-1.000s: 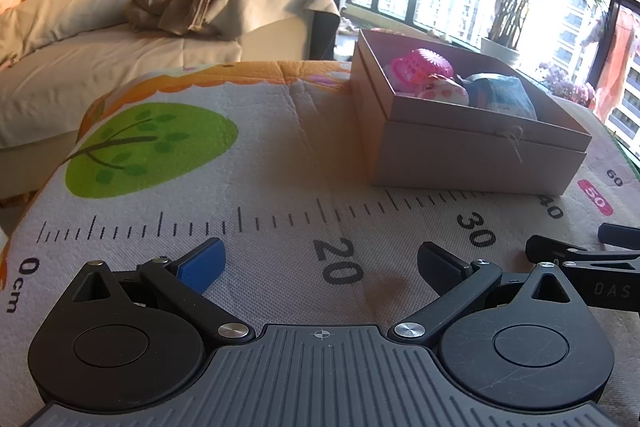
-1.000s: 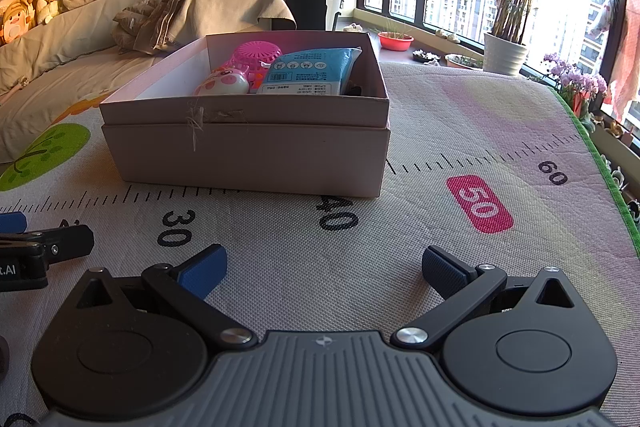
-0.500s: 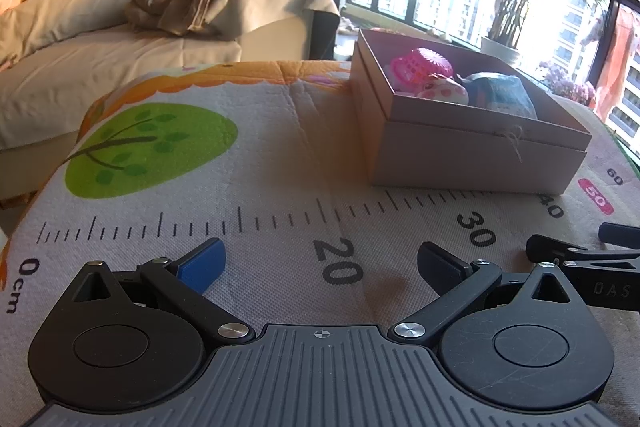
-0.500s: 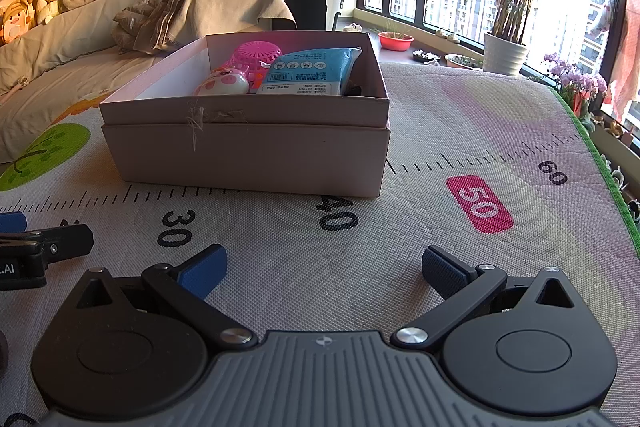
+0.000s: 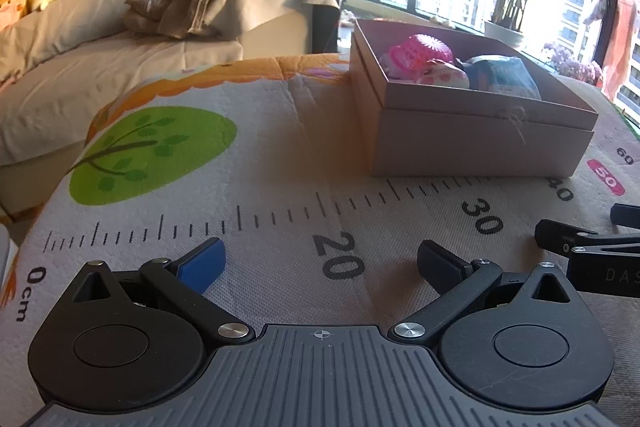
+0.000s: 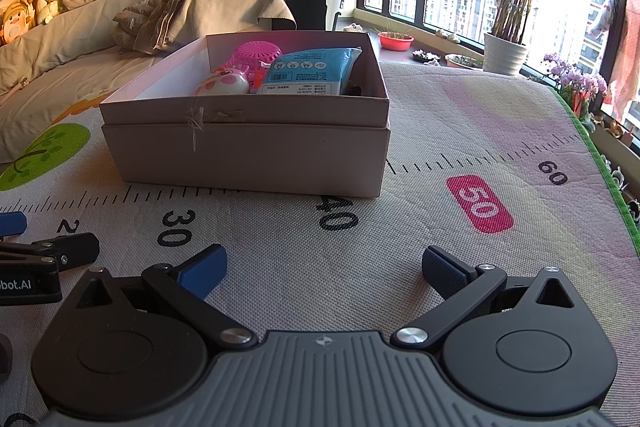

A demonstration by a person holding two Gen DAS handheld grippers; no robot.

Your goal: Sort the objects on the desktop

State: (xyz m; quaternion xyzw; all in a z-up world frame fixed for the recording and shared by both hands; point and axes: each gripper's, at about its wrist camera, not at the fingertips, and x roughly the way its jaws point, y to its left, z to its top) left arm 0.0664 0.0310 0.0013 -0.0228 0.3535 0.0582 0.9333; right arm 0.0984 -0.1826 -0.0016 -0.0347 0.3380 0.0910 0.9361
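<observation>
A pink cardboard box (image 6: 248, 155) (image 5: 480, 143) stands on the ruler-print mat (image 6: 460, 131). Inside it lie a pink mesh ball (image 6: 256, 55) (image 5: 428, 47), a pink-and-white pig toy (image 6: 222, 85) (image 5: 442, 77) and a blue packet (image 6: 312, 69) (image 5: 504, 75). My left gripper (image 5: 320, 261) rests low on the mat near the 20 mark, open and empty. My right gripper (image 6: 324, 267) sits near the 40 mark in front of the box, open with nothing between its fingers. Each gripper shows at the edge of the other's view.
A sofa (image 6: 80, 39) with cushions, a rumpled blanket and plush toys lies behind the mat on the left. Windows and a potted plant (image 6: 506, 55) stand at the back right. The mat's green edge (image 6: 600, 155) runs down the right side.
</observation>
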